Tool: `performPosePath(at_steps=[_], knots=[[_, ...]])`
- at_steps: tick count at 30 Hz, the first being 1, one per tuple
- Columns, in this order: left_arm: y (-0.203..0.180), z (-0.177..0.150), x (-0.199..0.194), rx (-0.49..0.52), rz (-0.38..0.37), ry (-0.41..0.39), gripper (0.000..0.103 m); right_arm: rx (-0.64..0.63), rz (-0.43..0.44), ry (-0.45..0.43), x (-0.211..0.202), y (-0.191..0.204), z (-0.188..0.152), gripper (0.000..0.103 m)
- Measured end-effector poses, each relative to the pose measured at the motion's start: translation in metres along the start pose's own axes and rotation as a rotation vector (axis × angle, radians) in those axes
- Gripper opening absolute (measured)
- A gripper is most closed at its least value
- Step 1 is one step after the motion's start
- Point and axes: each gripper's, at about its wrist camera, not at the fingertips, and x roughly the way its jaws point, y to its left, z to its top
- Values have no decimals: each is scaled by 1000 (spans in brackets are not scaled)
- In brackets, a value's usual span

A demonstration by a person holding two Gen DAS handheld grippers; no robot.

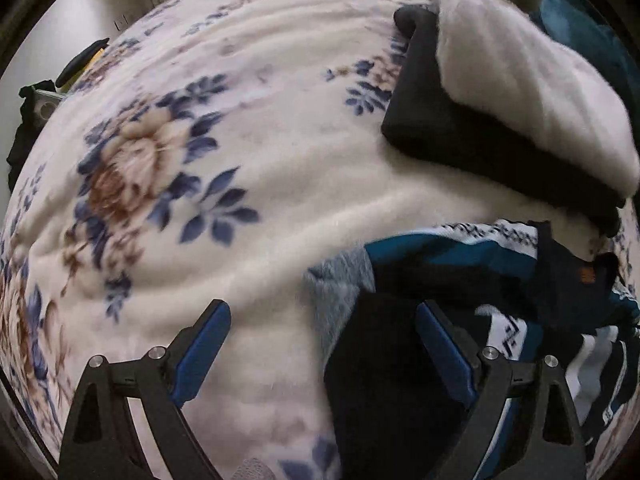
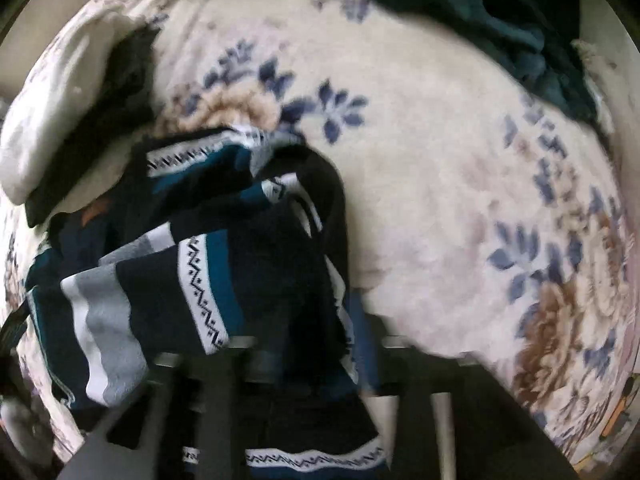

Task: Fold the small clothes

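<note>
The soft, limp sweater (image 1: 448, 256) lay at four o'clock, best pinched at its hem; left tool (image 1: 324, 316) gaped empty, right tool's (image 2: 304, 356) state unclear.

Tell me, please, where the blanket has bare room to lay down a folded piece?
Free: the broad floral blanket left of the white-and-black folded stack. Crowded: the striped sweater heap below that stack, beside the left gripper.

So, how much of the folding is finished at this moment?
Done: a white piece and a black one lie folded in a stack on the blanket. In hand: the left gripper is open beside the striped pile. Left: that pile is still crumpled.
</note>
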Motion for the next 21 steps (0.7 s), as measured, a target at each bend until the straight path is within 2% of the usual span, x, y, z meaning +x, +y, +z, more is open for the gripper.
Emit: performPosePath(at_steps=[4,6,8,10,12,13,14,15,17,19,21], knots=[[7,8,3,-28,-8,25,95,-32,-61,-142,-39,10,-13,48],[12,5,-12,-48,-18,10,95,-60,-20,-191,-51,23,-19,48],[16,-4,-31,-59,-49,-13,95,-131,50,-152,-40,44,-27,48],[17,-22,-44,-42,-63,-21,95,-165,50,-84,-17,57,-34,48],[18,-38,-35,-20,-41,20,95,-176,27,-6,13,58,-42,48],[19,-43,-25,-19,-24,49,95,-187,-13,40,28,57,-46,48],[21,-43,-16,-27,-20,71,95,-194,-53,74,42,51,-50,48],[28,-45,-7,-49,-26,91,95,-196,-53,92,48,48,-52,48],[39,-42,-3,-98,-50,106,95,-198,-52,98,46,42,-53,48],[51,-41,-20,-136,-63,65,95,-201,-72,90,33,45,-50,49],[61,-47,-40,-146,-78,23,95,-194,-49,55,15,54,-47,51]])
